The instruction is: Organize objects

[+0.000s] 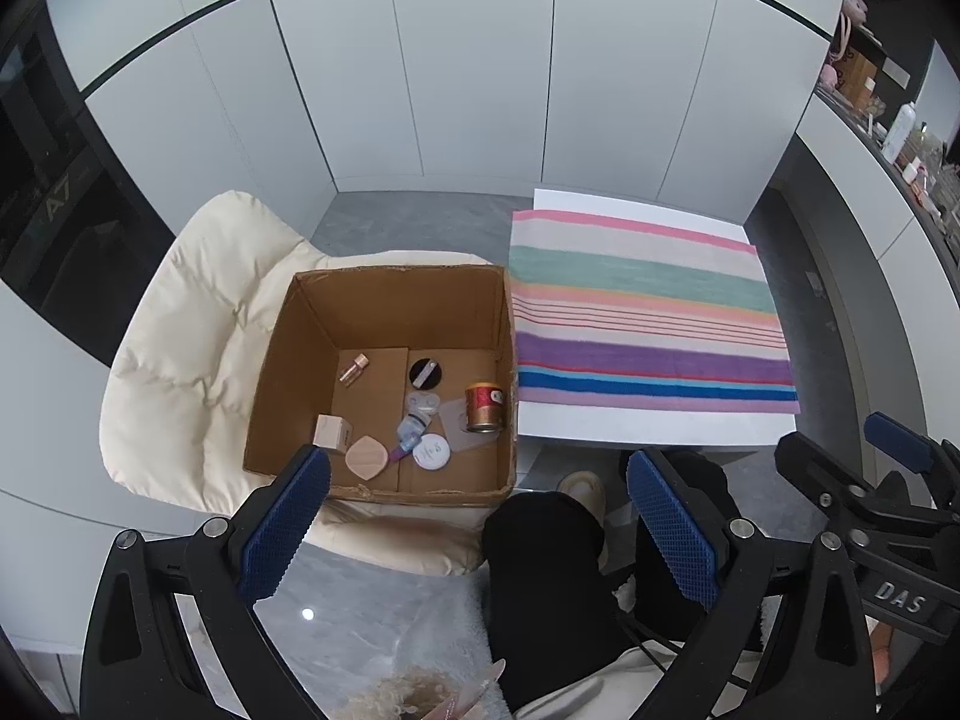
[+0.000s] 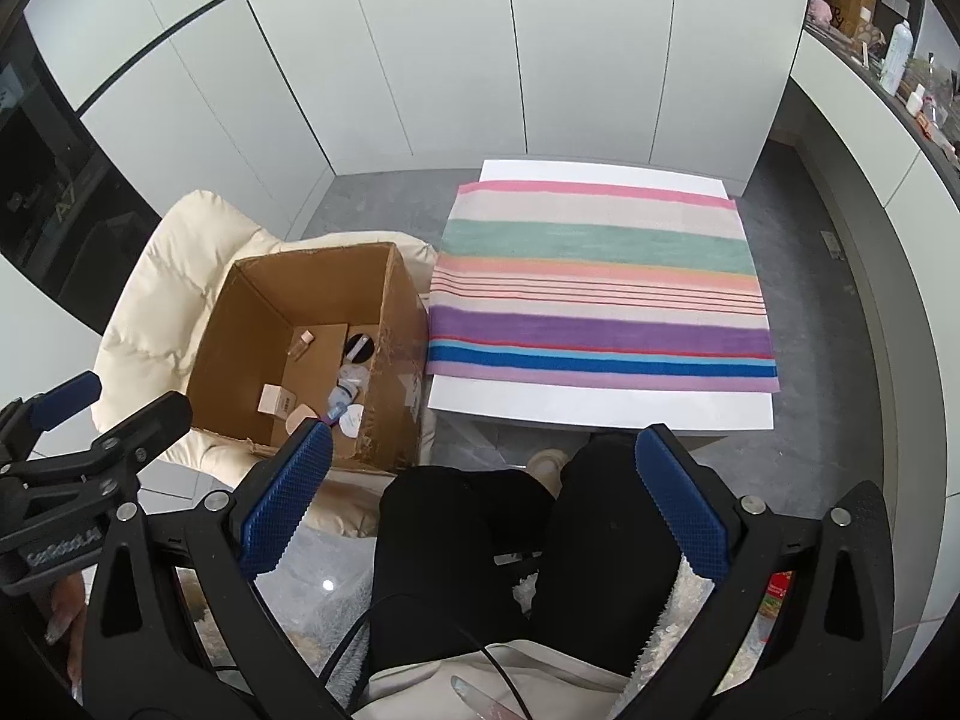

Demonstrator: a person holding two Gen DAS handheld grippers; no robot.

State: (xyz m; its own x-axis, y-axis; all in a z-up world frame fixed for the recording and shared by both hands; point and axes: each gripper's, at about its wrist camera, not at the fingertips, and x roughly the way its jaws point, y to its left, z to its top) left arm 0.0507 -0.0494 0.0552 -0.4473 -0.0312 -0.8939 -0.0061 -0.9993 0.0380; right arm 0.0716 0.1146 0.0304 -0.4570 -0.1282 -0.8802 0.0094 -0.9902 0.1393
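Left tongs (image 1: 477, 525) held high, blue ribbed pads wide apart, nothing between them. Right tongs (image 2: 483, 501) the same: spread wide, empty, hanging over the seated person's black-trousered knees (image 2: 456, 540).

Ahead and to the left of both tongs, an open brown cardboard box (image 1: 312, 360) sits on a cream padded chair (image 1: 180, 348). The left tongs' left pad (image 1: 288, 531) overlaps the box's near left corner in that view.

Lying on the box floor, well beyond the tongs' tips:
- red-and-gold cylindrical tin (image 1: 485, 407), right side, close to the wall
- round black compact with a pale strip (image 1: 425, 373), toward the back
- small rose-gold tube (image 1: 353, 369), back left
- pale pink cubic carton (image 1: 332, 433), near left
- peach rounded makeup sponge (image 1: 366, 460) beside it
- white round lidded jar (image 1: 431, 452), near centre
- clear small bottle with blue label (image 1: 412, 425), touching the jar's far side

Ahead and right of the tongs: white low table (image 2: 600, 405), covered by a striped towel in pink, green, purple and blue (image 2: 600, 288); box just beside its left edge.
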